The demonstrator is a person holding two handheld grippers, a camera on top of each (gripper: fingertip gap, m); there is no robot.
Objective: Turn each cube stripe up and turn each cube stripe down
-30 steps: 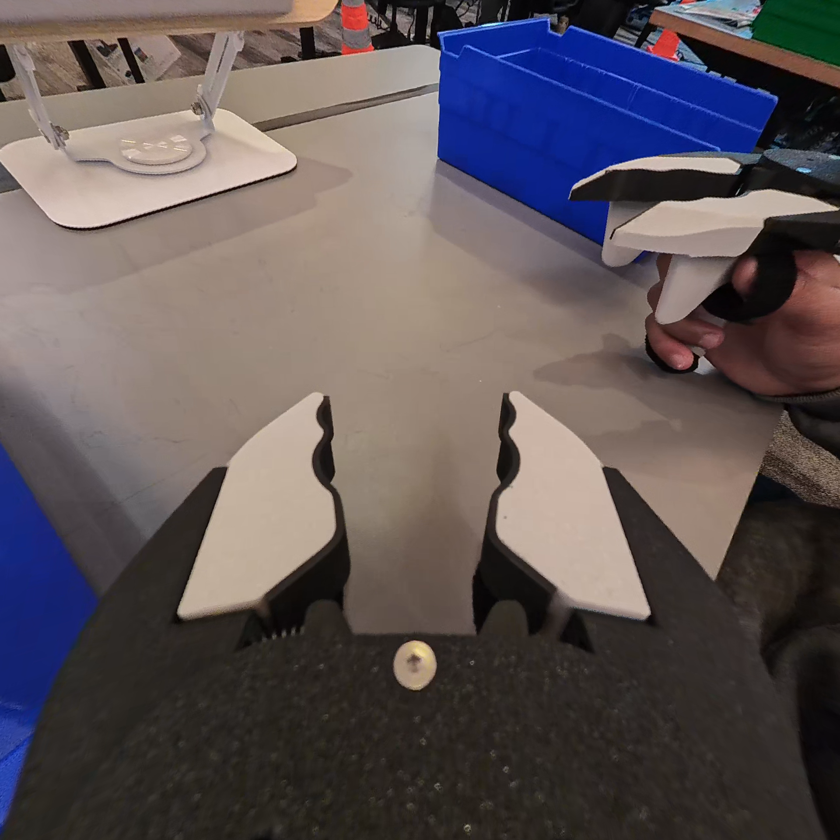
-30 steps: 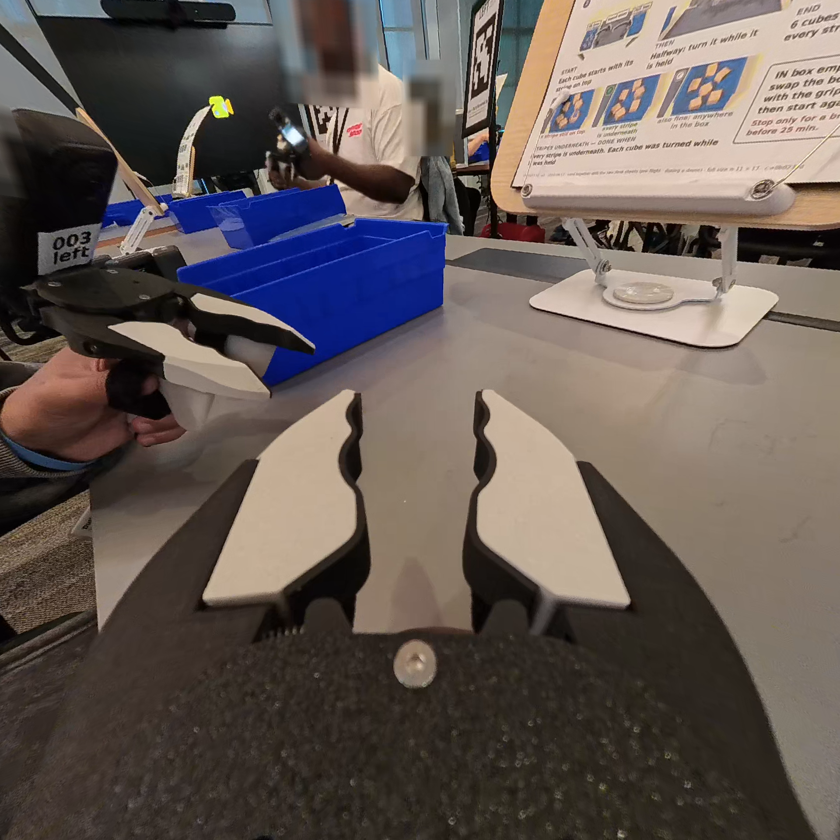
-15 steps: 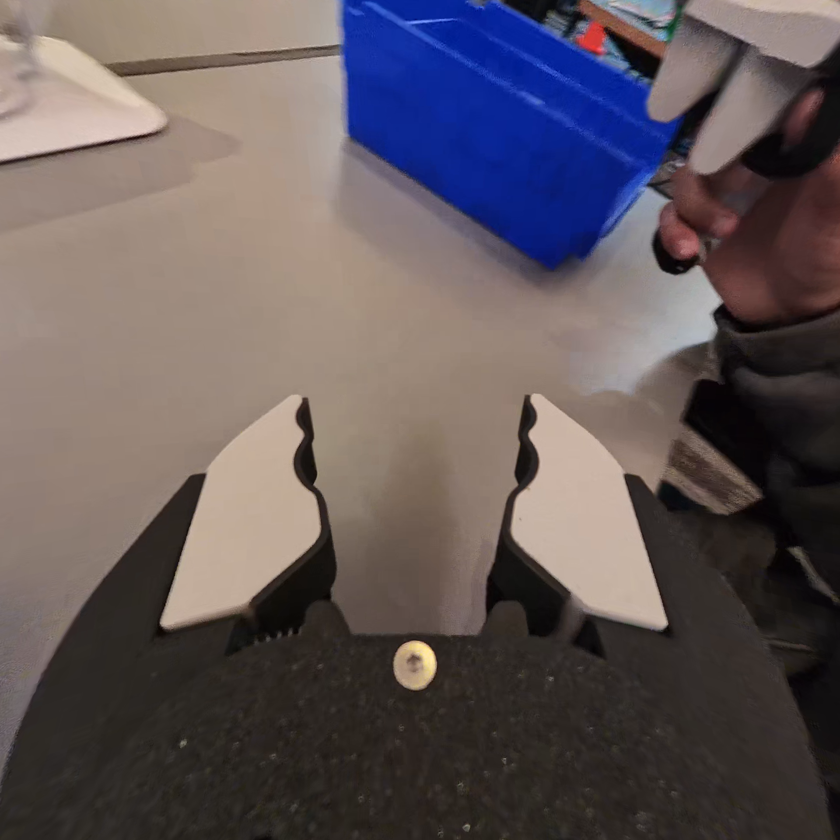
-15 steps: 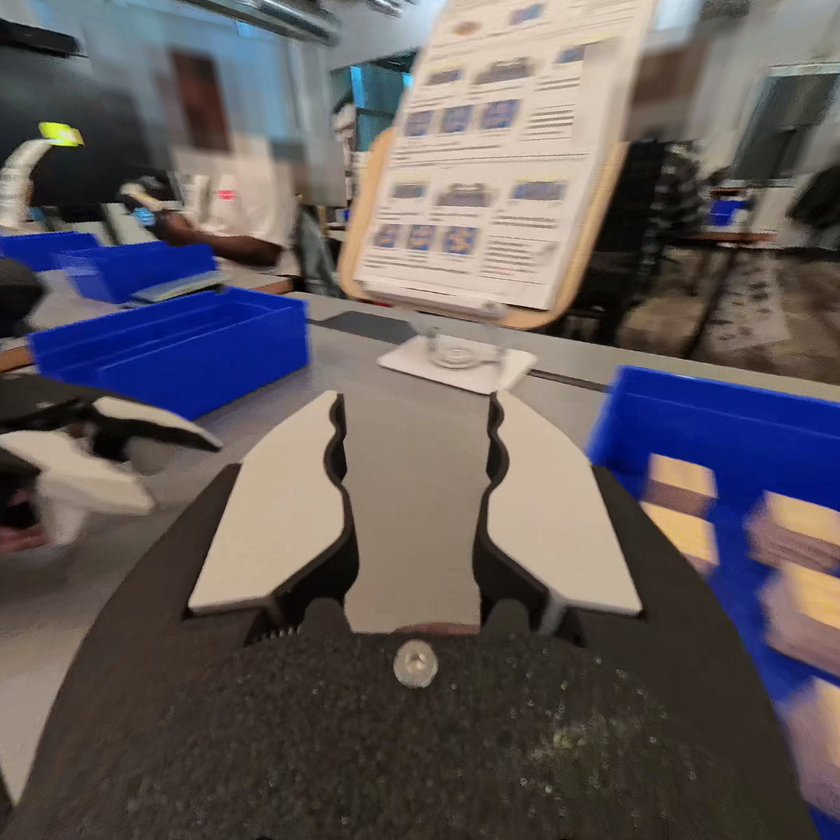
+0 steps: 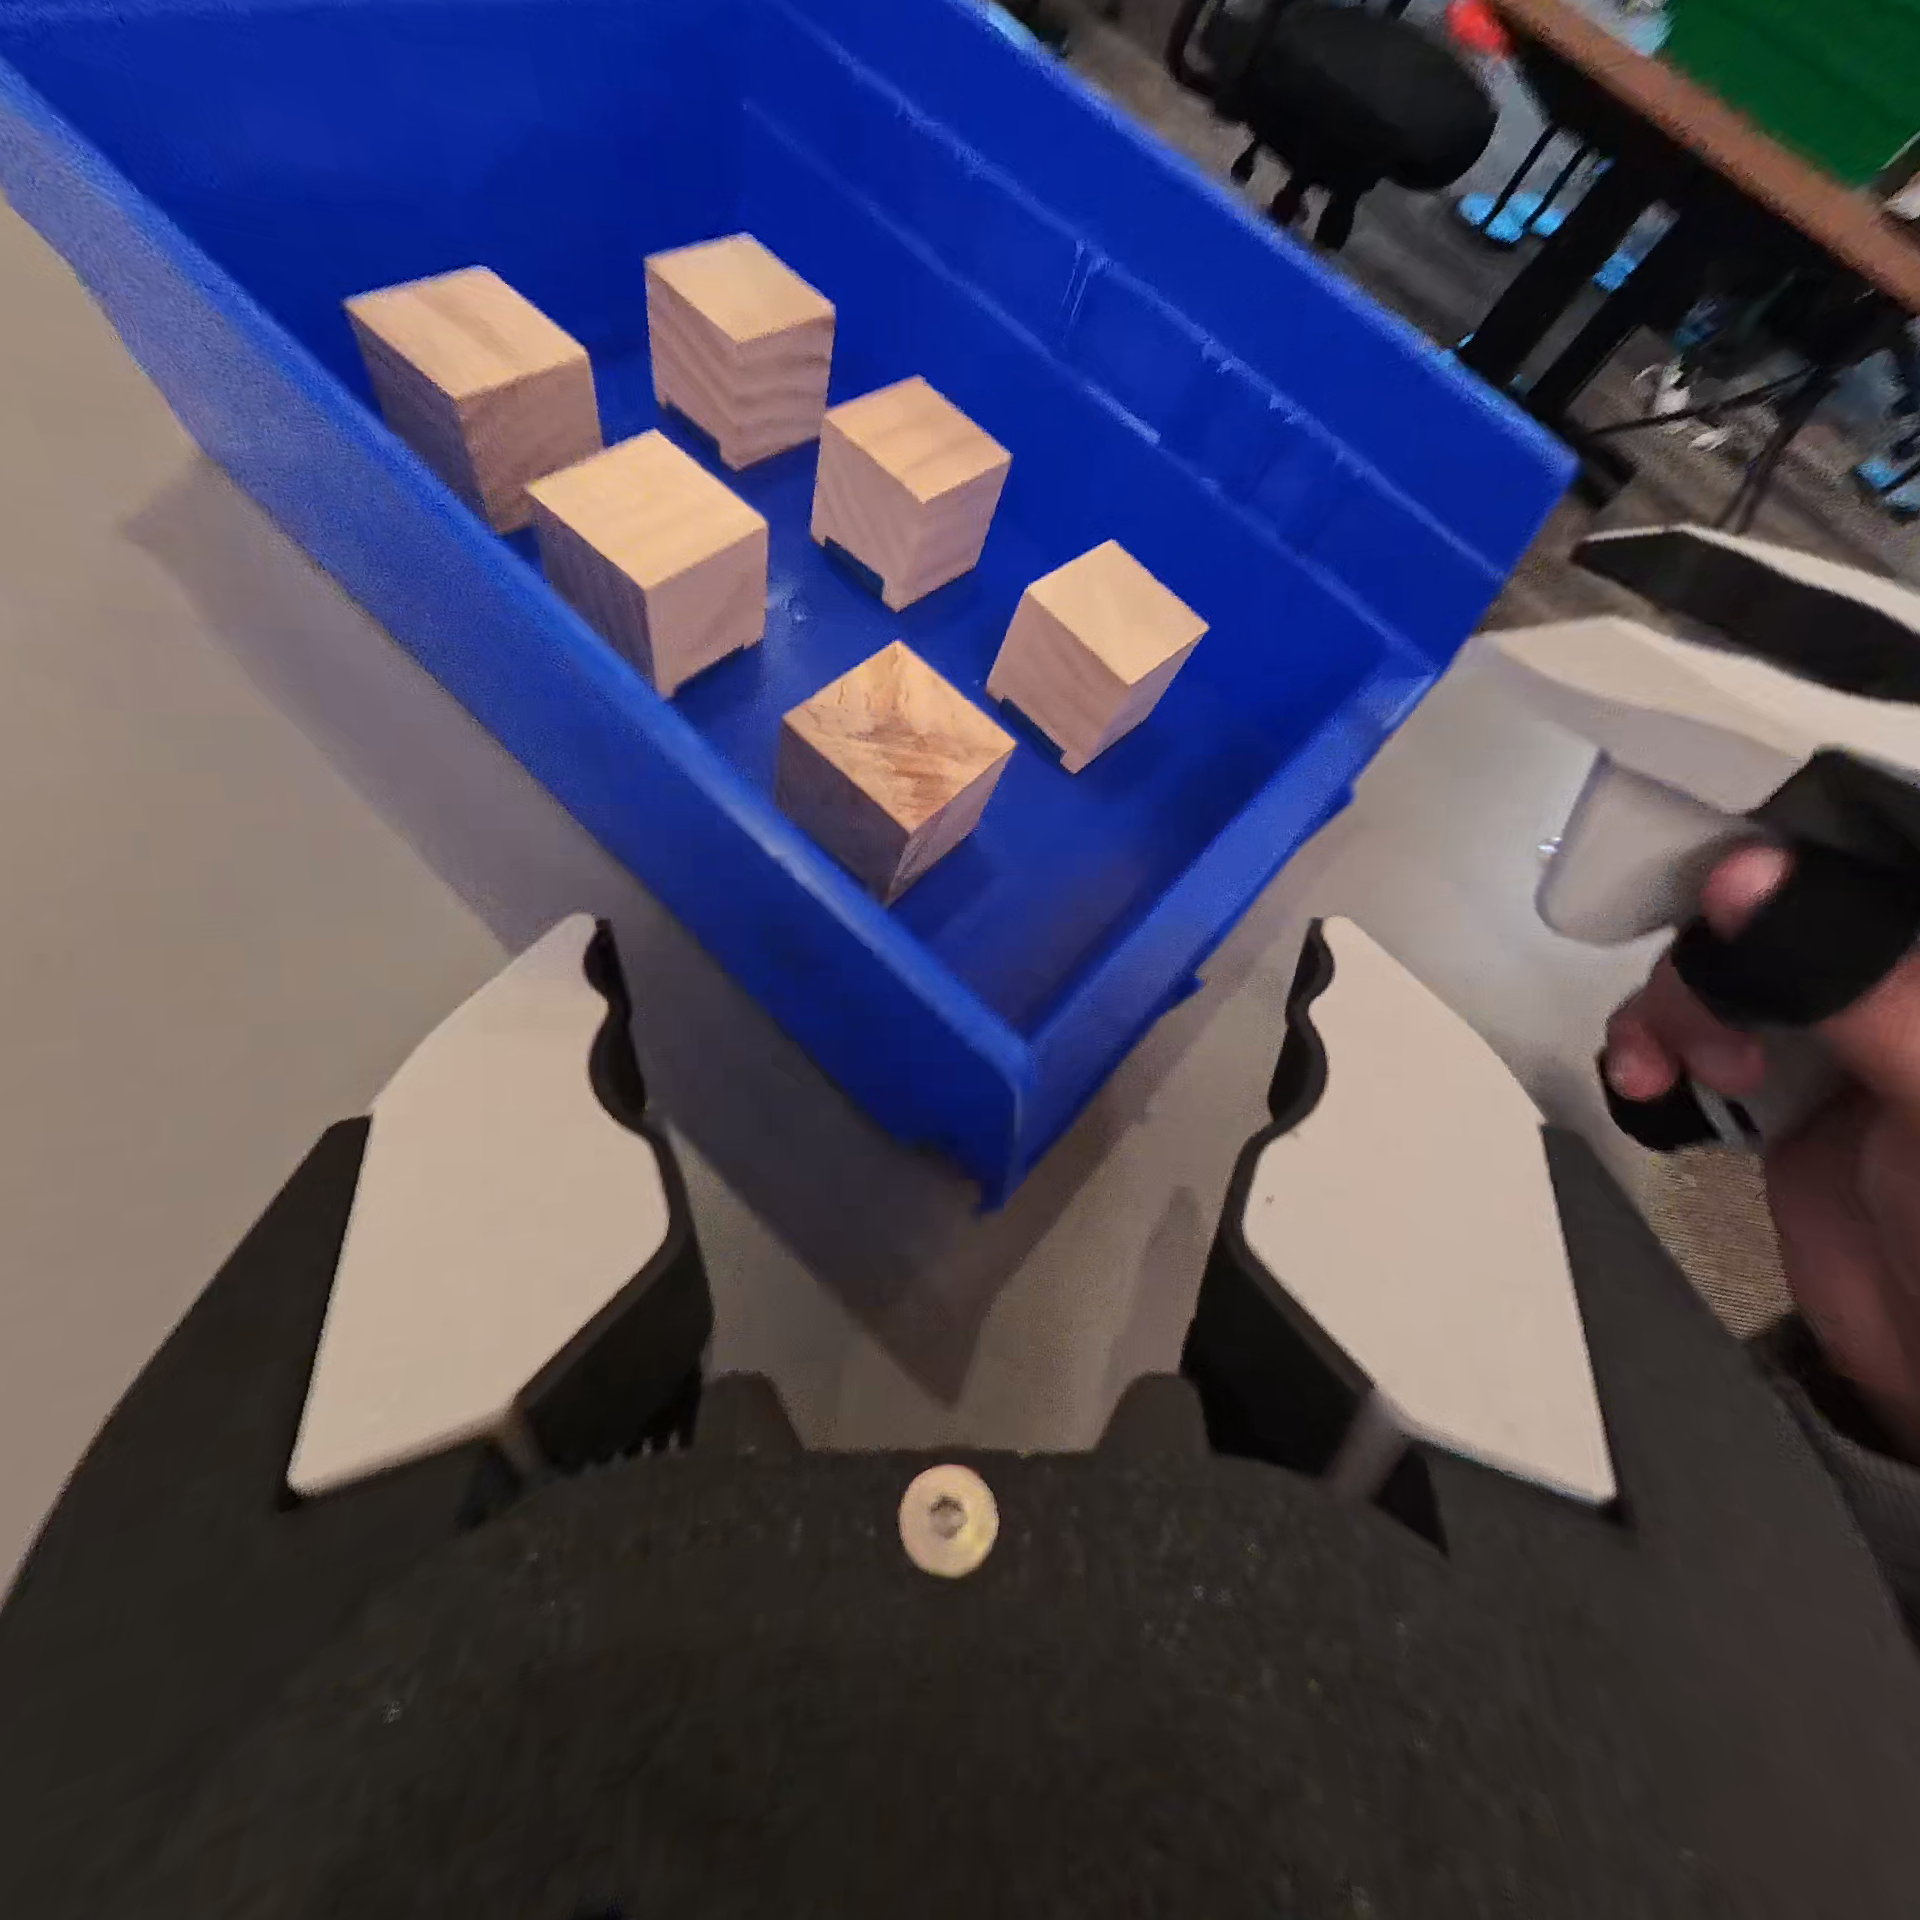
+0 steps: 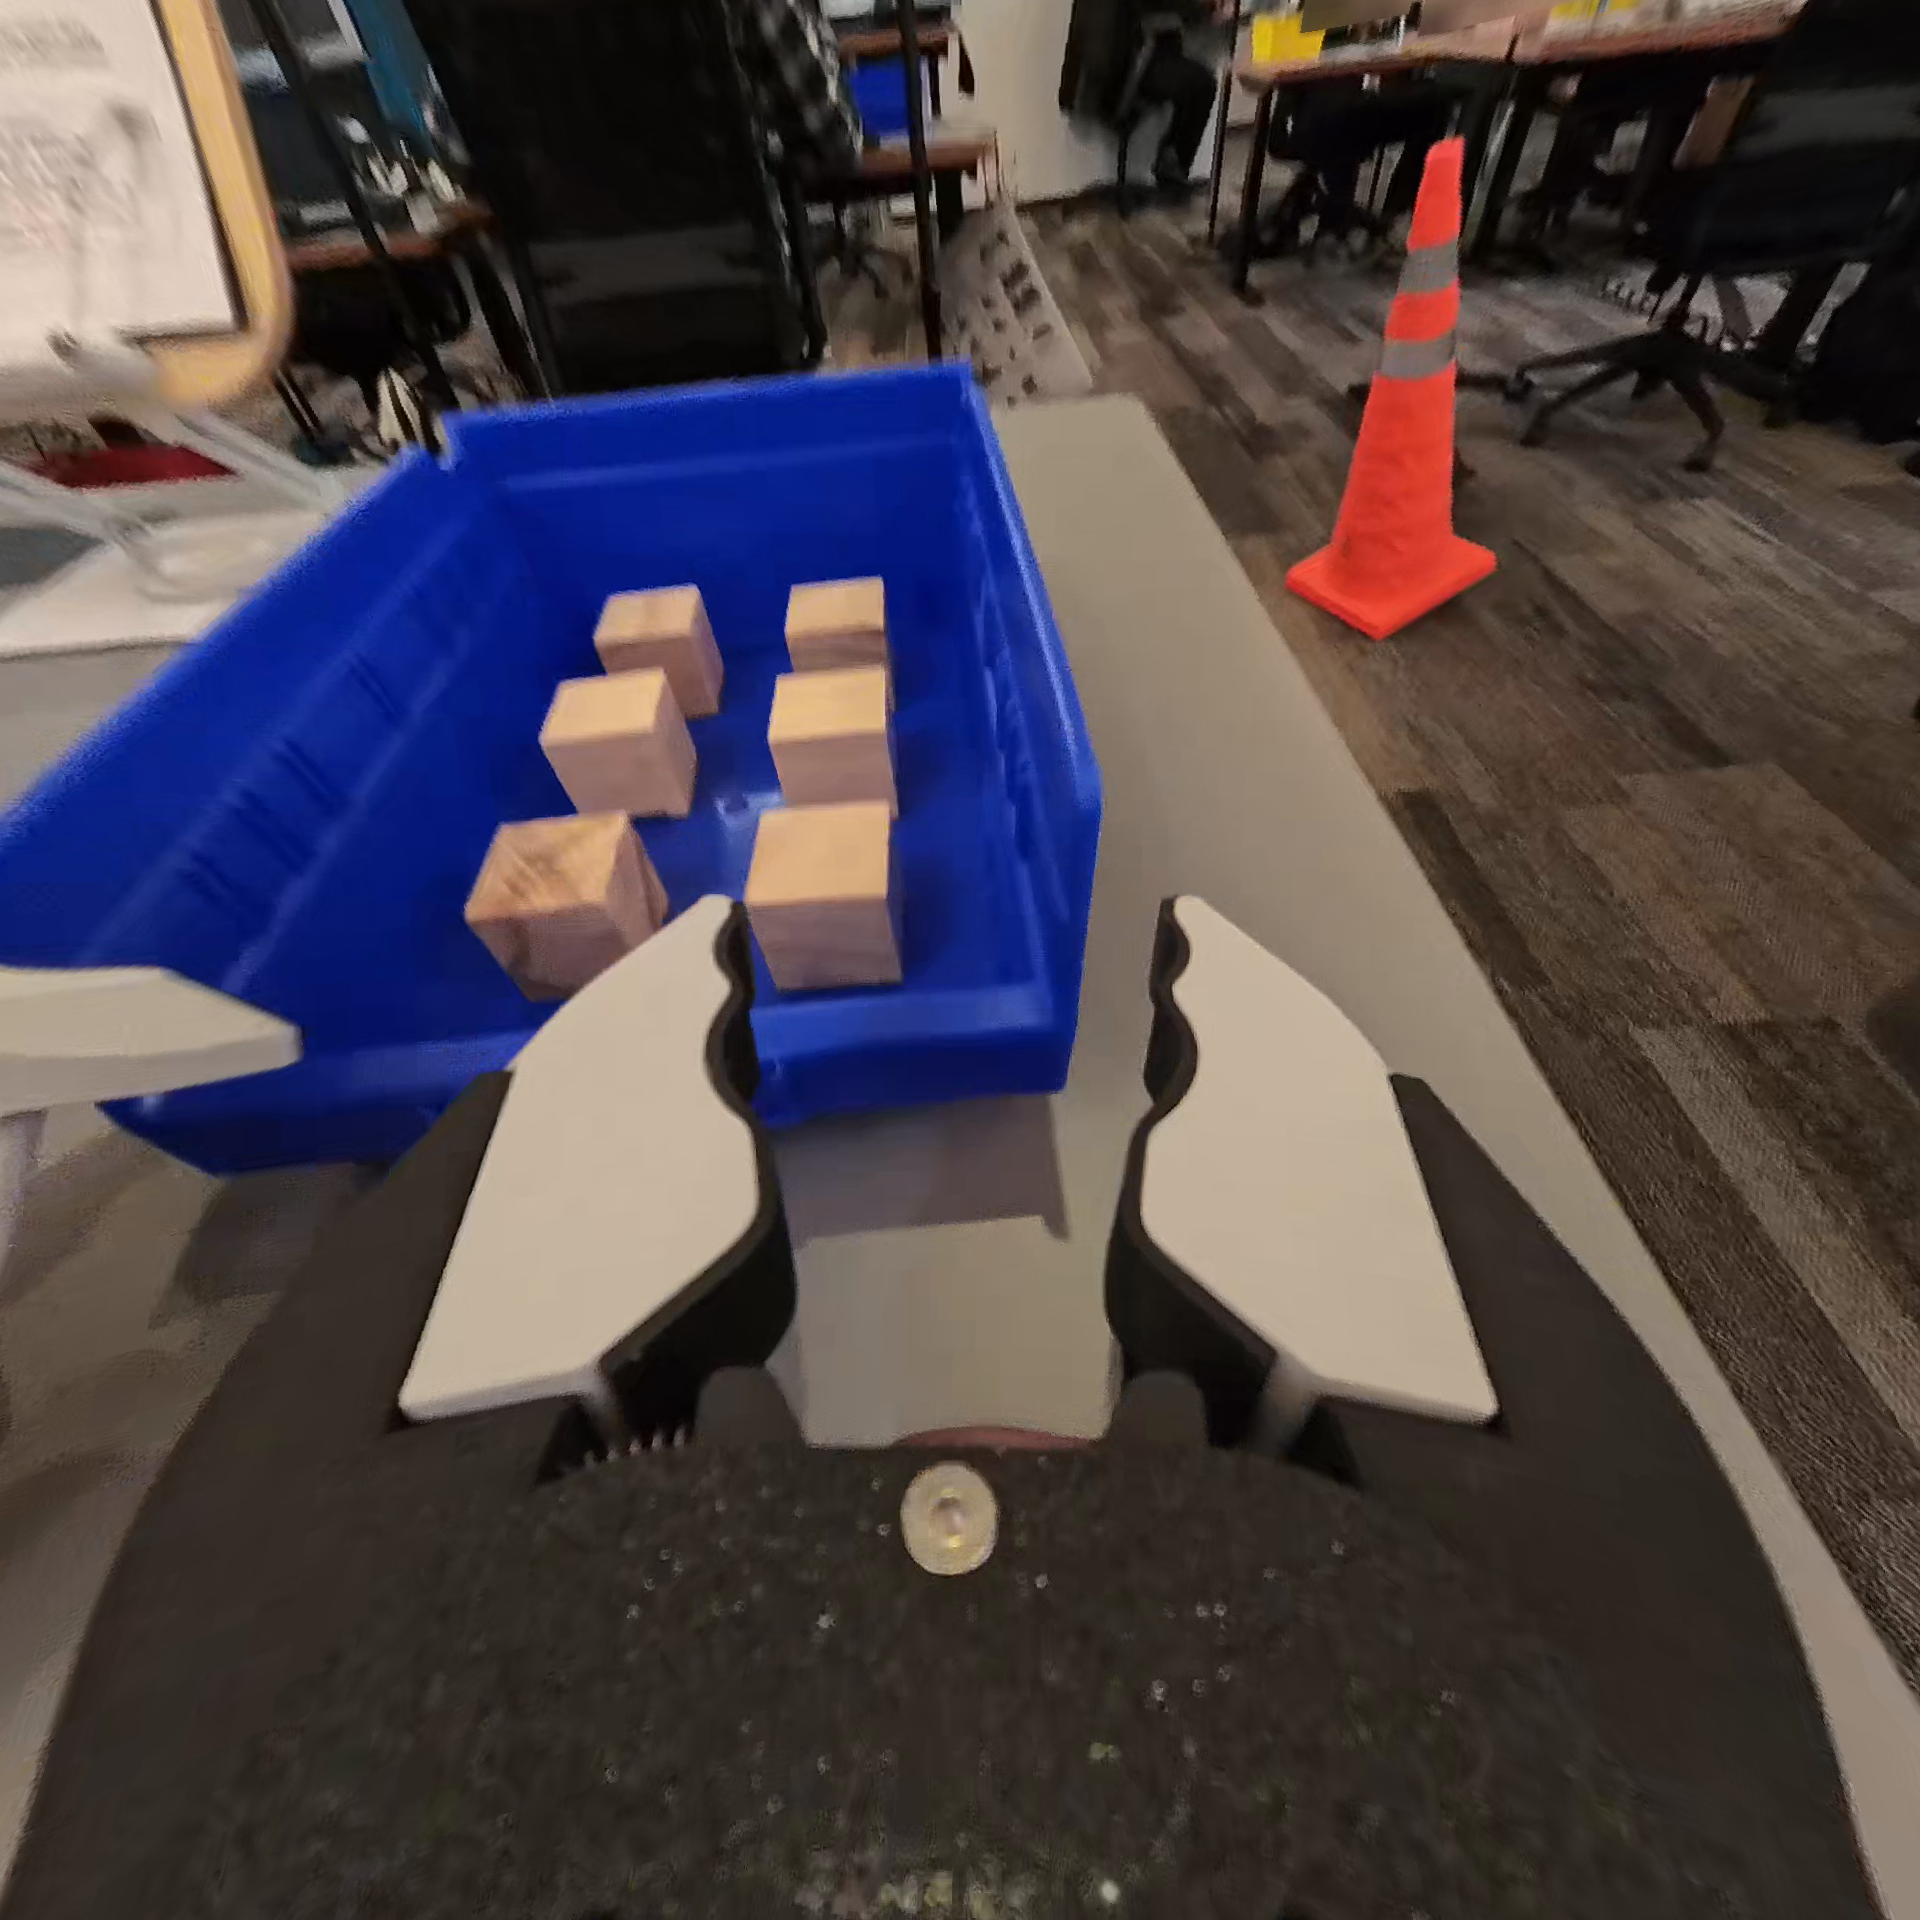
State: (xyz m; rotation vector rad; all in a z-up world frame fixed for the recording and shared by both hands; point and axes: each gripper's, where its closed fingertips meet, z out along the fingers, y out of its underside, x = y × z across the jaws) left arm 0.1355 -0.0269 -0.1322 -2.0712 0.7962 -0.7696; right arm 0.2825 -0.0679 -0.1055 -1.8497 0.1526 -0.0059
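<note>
Vs 1 s earlier: both cameras had swung off the bare table and instruction stand onto a blue bin (image 5: 644, 748) holding six wooden cubes (image 5: 894, 764). The earlier left view showed only an empty blue bin at the far right; the cubes were new to both views.

Left gripper (image 5: 951, 1023): jaws spread wide, wider than 1 s back, nothing between them, hovering above the grey table (image 5: 187, 831) just short of the bin's near corner. Right gripper (image 6: 945, 966): also gaping, empty, lined up just short of the bin's front wall (image 6: 894, 1049). In the left view the right gripper (image 5: 1704, 675) sat at the far right edge beside the bin, a hand (image 5: 1829, 1122) wrapped round its grip.

Cubes: pale raw wood, visible grain, sharp edges, in two rows of three on the bin floor, set apart from one another. The nearest-left cube (image 6: 566, 899) had darker, swirly grain. Tops were plain wood. A bit of blue showed at the base of a few, possibly the stripe facing down; too blurred to confirm.

Bin: glossy moulded plastic, rectangular, ribbed walls. Table: matte grey, smooth. Gripper fingers: flat white plates with wavy black inner edges on grainy black bodies.

Background, right view: orange traffic cone (image 6: 1397, 436) with grey bands on a wood-pattern floor.
</note>
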